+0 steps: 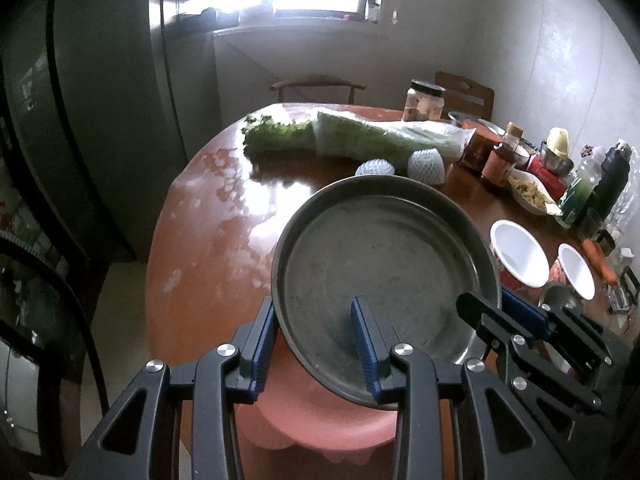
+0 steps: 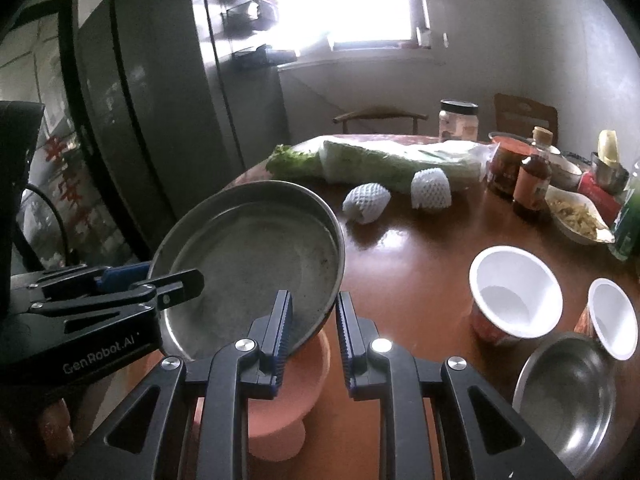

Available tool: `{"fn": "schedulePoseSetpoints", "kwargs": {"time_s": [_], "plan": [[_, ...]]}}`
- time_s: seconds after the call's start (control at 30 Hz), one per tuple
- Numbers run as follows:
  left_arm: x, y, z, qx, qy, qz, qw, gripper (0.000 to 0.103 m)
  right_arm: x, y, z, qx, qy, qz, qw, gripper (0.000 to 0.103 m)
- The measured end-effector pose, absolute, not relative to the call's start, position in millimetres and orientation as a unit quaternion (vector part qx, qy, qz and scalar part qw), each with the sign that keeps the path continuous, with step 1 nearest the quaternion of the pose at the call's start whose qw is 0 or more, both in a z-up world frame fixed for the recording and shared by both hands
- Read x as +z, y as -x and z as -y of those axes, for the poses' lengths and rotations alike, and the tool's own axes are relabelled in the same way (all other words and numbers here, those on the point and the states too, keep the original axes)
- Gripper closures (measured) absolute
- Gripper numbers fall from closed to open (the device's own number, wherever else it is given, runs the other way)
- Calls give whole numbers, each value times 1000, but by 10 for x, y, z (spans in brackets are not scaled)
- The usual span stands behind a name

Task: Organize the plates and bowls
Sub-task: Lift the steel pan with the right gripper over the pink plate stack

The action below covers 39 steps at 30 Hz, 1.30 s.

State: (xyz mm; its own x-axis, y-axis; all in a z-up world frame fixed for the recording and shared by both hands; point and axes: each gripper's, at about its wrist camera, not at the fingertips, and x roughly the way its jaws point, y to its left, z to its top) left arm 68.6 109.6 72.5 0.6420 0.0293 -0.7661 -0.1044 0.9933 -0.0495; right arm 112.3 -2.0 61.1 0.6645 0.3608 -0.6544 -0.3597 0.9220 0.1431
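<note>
Round metal plate (image 1: pixel 376 264) tilted leftward

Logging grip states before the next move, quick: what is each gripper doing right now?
Left gripper: closed on the rim of the metal plate.
Right gripper: closed on the same plate's opposite rim.

Home dining kitchen: fridge (image 2: pixel 152 112), cluttered round table (image 2: pixel 420 248), cabbage (image 2: pixel 384 160).
</note>
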Motion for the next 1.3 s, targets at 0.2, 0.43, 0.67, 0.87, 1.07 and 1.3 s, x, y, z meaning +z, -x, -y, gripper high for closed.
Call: {"fn": "schedulePoseSetpoints", "kwargs": {"time_s": [0.2,0.43,0.67,0.87,1.07,1.3], "plan": [[537,-600,-1162,42,50,-434,899,66,459,-1040,-54,203,7,-369,907,80],[390,-521,-1207,46,46,-435,898,66,318,-972,-100,201,15,-373,906,80],[290,-503,-1188,52,34,-438,897,66,187,-933,-170,196,32,-375,905,80],[243,-484,-1193,56,26,-438,897,66,133,-931,-203,196,43,-377,904,80],[219,-461,-1195,56,25,-439,896,66,64,-947,-233,196,52,-382,902,80],[199,-457,-1197,56,27,-439,897,66,33,-932,-244,197,59,-380,902,80]]}}
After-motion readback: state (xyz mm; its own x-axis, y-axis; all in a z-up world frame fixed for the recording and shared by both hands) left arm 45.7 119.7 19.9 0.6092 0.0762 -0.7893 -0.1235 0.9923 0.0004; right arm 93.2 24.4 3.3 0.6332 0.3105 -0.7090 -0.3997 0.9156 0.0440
